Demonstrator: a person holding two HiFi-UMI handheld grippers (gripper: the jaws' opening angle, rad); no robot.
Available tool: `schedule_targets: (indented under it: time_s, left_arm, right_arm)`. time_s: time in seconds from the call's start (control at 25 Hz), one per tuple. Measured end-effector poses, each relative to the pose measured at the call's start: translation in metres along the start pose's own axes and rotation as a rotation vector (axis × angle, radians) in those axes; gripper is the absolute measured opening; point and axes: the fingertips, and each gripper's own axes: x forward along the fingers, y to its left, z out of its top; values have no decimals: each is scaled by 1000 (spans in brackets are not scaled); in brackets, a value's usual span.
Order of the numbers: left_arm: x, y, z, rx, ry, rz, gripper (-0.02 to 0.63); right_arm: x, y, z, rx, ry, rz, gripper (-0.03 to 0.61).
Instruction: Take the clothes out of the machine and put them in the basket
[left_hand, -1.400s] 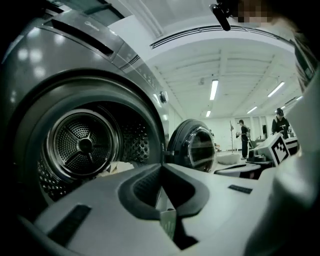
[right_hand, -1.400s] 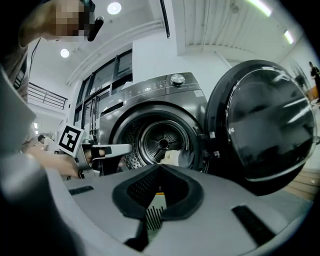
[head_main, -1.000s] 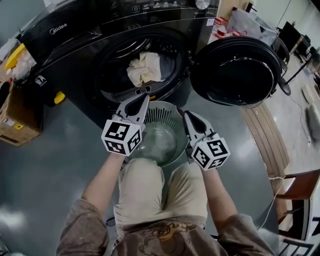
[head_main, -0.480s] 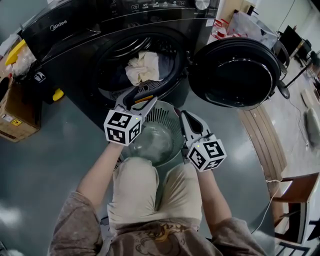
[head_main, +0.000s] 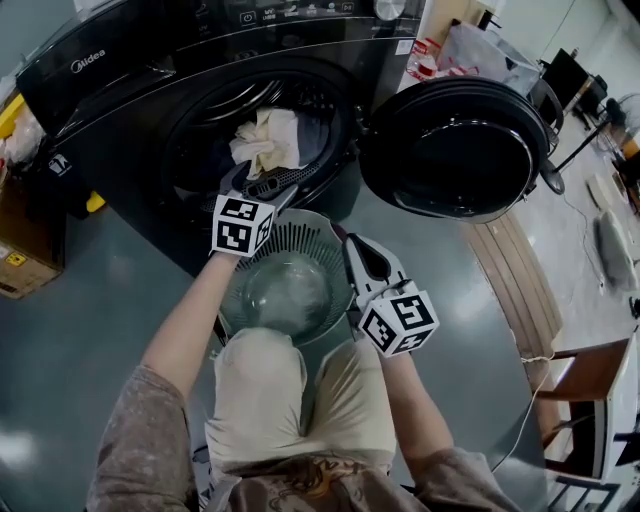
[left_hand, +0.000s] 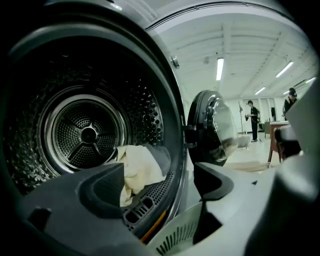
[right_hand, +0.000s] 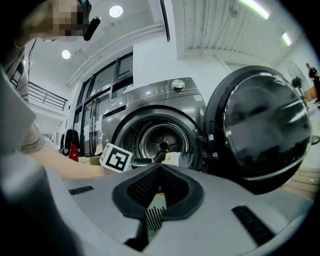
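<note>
A cream cloth (head_main: 265, 140) lies with a darker grey garment in the drum of the dark front-load machine (head_main: 110, 90), whose round door (head_main: 455, 150) stands swung open to the right. The same cream cloth (left_hand: 137, 167) lies just ahead of my left gripper (left_hand: 157, 187), at the drum's lower lip. Its jaws have just been opening and are open, with nothing between them. In the head view the left gripper (head_main: 262, 182) reaches over the basket's far rim. The grey slotted basket (head_main: 300, 228) stands below the opening. My right gripper (head_main: 352, 245) hovers shut and empty over the basket's right side.
A cardboard box (head_main: 18, 255) stands on the floor left of the machine. Wooden planks (head_main: 515, 265) and a chair (head_main: 590, 375) lie to the right. The person's knees (head_main: 260, 390) are just behind the basket. People stand far off in the room (left_hand: 254, 117).
The left gripper has moved forward and down from above the basket to the drum's mouth, and its jaws went from shut to open. The right gripper has kept still.
</note>
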Motion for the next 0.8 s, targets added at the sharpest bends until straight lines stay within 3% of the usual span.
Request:
schedule_targets:
  time_s: [0.32, 0.56, 0.8]
  left_arm:
    - [75, 22, -27, 31, 90, 0, 425]
    - [115, 27, -50, 138, 198, 4, 423]
    - [127, 32, -53, 161, 238, 33, 308]
  right_arm:
    - [-1, -10, -13, 4, 29, -35, -3]
    - [-7, -20, -22, -3, 57, -69, -3]
    - [-9, -31, -25, -4, 71, -92, -3]
